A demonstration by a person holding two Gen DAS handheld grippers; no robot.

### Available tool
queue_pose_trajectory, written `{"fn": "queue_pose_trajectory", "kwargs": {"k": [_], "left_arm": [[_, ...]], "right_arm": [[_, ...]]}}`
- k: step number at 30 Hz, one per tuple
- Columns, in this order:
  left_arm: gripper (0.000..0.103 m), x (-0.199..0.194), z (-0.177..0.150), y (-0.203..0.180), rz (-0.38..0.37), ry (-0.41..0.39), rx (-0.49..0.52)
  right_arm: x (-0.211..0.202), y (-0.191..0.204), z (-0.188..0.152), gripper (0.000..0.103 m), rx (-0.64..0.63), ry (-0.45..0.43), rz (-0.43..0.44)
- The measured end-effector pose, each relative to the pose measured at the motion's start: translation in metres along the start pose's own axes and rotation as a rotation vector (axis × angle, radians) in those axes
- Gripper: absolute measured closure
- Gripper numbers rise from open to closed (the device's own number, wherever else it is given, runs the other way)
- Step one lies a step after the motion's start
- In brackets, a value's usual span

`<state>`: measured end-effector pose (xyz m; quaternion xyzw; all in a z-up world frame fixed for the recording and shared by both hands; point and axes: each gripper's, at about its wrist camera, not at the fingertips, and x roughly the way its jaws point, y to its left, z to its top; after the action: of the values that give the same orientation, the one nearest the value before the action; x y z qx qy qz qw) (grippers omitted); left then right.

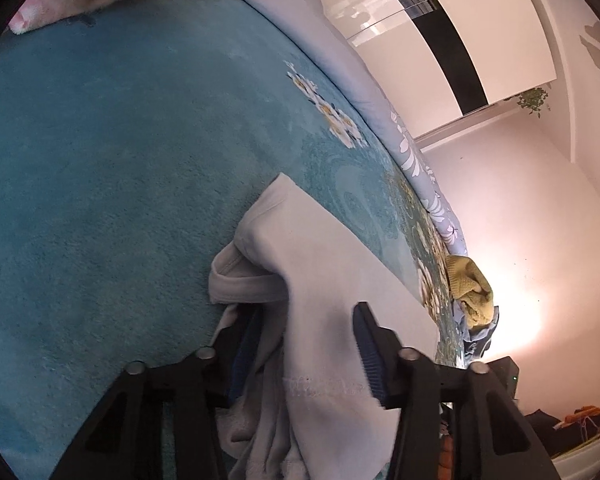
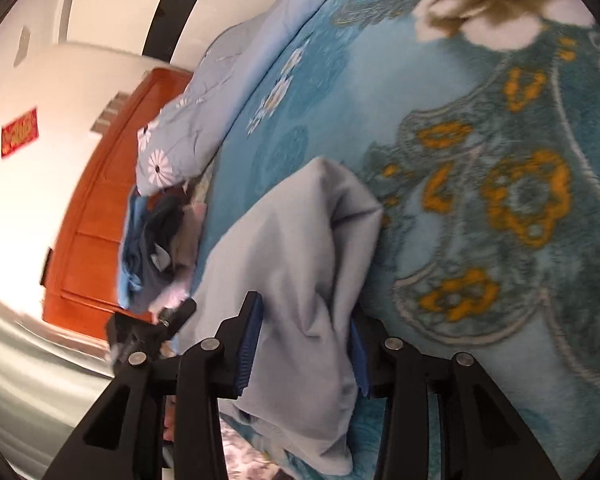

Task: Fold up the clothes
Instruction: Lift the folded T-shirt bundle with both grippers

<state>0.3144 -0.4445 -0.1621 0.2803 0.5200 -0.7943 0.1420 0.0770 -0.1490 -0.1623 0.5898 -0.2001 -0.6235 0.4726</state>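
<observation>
Pale grey garment [image 1: 324, 280] hangs bunched over a teal floral blanket [image 1: 120, 160], pinched in both the left gripper [image 1: 306, 344] and right gripper [image 2: 306, 344]. A yellow knit [image 1: 470, 288], possibly a hat, sits near the bed edge; an orange door [image 2: 100, 220] stands behind.

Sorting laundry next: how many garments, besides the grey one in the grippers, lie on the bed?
At least 2 spots: a yellow knit at the bed's edge in the left view, and a blue-and-dark pile beside the quilt in the right view. The pile may hide several.
</observation>
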Motion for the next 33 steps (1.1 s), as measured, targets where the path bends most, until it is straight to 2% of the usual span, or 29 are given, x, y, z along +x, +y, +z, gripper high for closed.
{"fn": "queue_pose_trajectory", "kwargs": {"k": [1, 5, 6, 9, 11, 13, 15, 17, 21, 25, 29, 33], "left_arm": [[0.083, -0.002, -0.001, 0.001, 0.019, -0.008, -0.005], [0.082, -0.024, -0.006, -0.002, 0.089, -0.086, 0.011], [0.080, -0.028, -0.007, -0.004, 0.114, -0.099, 0.026], [0.050, -0.038, -0.009, -0.007, 0.173, -0.125, 0.060], [0.048, -0.029, -0.009, -0.002, 0.158, -0.088, 0.038], [0.048, -0.027, -0.012, 0.000, 0.177, -0.084, 0.032], [0.048, -0.021, -0.014, 0.002, 0.120, -0.050, 0.034], [0.050, -0.015, -0.014, 0.007, 0.058, -0.023, -0.011], [0.051, -0.014, -0.016, 0.005, 0.042, -0.043, -0.045], [0.075, -0.006, -0.023, 0.001, 0.022, -0.021, -0.050], [0.083, -0.012, -0.025, 0.003, -0.034, -0.046, -0.078], [0.085, -0.026, -0.021, -0.019, -0.104, -0.078, 0.001]], "right_arm": [[0.001, 0.001, -0.001, 0.075, 0.001, 0.002, -0.002], [0.007, 0.005, -0.004, 0.078, 0.005, 0.009, -0.008], [0.008, 0.006, -0.005, 0.078, 0.006, 0.011, -0.010], [0.009, 0.008, -0.007, 0.078, 0.009, 0.012, -0.021], [0.007, 0.009, -0.009, 0.078, 0.010, 0.011, -0.033], [0.006, 0.010, -0.010, 0.078, 0.011, 0.010, -0.044], [0.005, 0.012, -0.012, 0.078, 0.012, 0.008, -0.055], [0.004, 0.012, -0.013, 0.078, 0.016, 0.009, -0.063], [0.007, 0.010, -0.014, 0.076, 0.038, 0.014, -0.066], [0.009, 0.013, -0.013, 0.076, 0.044, 0.012, -0.078], [0.003, 0.019, -0.015, 0.090, 0.029, -0.002, -0.079], [-0.005, 0.037, -0.015, 0.094, -0.051, -0.002, -0.064]]}}
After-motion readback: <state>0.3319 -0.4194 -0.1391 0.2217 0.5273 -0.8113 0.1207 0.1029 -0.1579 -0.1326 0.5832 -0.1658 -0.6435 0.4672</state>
